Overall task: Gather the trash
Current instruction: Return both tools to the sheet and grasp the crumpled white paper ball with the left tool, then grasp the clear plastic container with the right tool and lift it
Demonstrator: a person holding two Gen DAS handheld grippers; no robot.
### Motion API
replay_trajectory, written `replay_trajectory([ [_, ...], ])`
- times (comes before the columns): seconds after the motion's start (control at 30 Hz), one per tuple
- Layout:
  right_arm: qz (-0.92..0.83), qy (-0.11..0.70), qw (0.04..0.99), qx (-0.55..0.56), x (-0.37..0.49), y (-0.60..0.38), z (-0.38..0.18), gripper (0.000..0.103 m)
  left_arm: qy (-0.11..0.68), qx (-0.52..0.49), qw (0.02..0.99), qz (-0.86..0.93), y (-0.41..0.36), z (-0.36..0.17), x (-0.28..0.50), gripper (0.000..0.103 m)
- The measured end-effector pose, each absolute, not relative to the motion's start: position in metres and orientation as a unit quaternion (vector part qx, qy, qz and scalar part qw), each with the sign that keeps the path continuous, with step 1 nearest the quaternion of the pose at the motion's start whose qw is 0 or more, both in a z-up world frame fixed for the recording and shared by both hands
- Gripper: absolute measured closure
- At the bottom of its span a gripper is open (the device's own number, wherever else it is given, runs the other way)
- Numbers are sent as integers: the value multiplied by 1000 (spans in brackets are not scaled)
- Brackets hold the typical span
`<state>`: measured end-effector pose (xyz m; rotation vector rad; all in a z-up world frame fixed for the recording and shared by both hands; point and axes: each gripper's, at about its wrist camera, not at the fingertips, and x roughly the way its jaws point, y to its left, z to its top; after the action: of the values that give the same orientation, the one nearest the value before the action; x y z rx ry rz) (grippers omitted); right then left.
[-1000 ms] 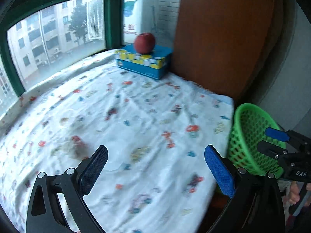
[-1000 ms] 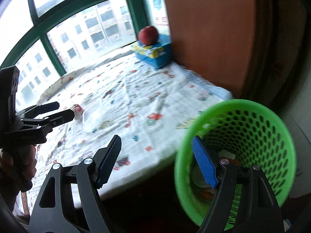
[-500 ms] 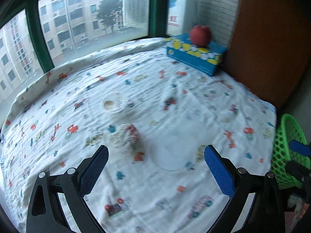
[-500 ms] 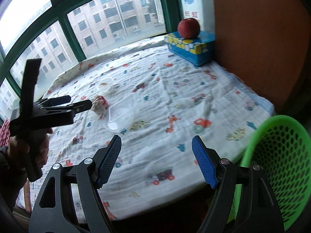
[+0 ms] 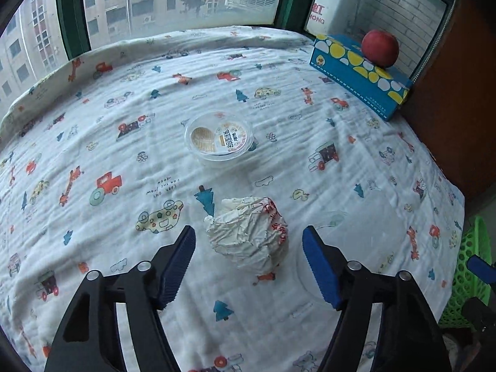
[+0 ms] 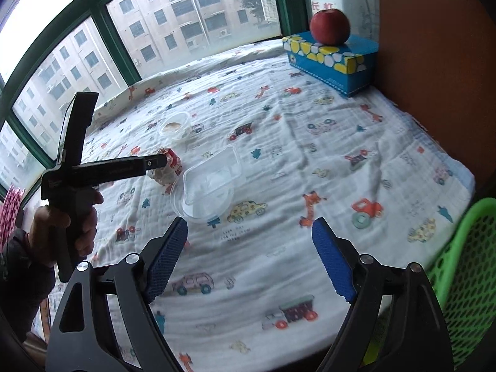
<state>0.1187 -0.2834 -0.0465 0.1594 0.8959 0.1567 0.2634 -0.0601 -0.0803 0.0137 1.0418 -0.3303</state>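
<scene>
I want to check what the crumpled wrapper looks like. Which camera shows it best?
The left wrist view: the crumpled wrapper lies whole and close, sharply creased, just ahead of the fingers. In the right wrist view it is small, far off and partly hidden behind the left hand-held gripper.

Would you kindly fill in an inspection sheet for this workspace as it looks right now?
Surface: white cloth printed with cars and trees, wrinkled, covering the whole platform.
Job's things: crumpled white paper ball; round clear plastic cup with printed lid; clear rectangular plastic container lying on a round clear lid; green perforated plastic basket at the right edge.
Clutter: red apple resting on a blue and yellow tissue box.
Grippers: left gripper closing, paper ball between its fingers but untouched; right gripper opening, nothing between its fingers.
Cables: nothing seen.
Surroundings: green-framed windows, brown wooden panel.
</scene>
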Motion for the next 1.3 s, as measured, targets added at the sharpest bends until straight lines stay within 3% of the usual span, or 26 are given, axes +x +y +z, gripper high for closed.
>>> replay_trajectory([
  [0.13,79,447,886,88,137,-272,-55,21,503,0,848,-170,-60,-89,268,48],
  [0.37,82,474,864,148,168,-262,-65,21,490,-15,851,-189,-49,-87,262,56],
  [0.77,18,534,799,275,226,-258,-87,28,457,-29,868,-193,-8,-66,243,58],
  [1.03,-40,550,790,268,252,-251,-97,31,455,-41,867,-198,7,-68,240,58],
  [1.17,-53,561,785,257,259,-248,-105,41,456,-45,866,-198,10,-69,239,58],
  [1.3,-54,555,793,244,260,-246,-105,42,455,-48,867,-198,11,-69,237,58],
])
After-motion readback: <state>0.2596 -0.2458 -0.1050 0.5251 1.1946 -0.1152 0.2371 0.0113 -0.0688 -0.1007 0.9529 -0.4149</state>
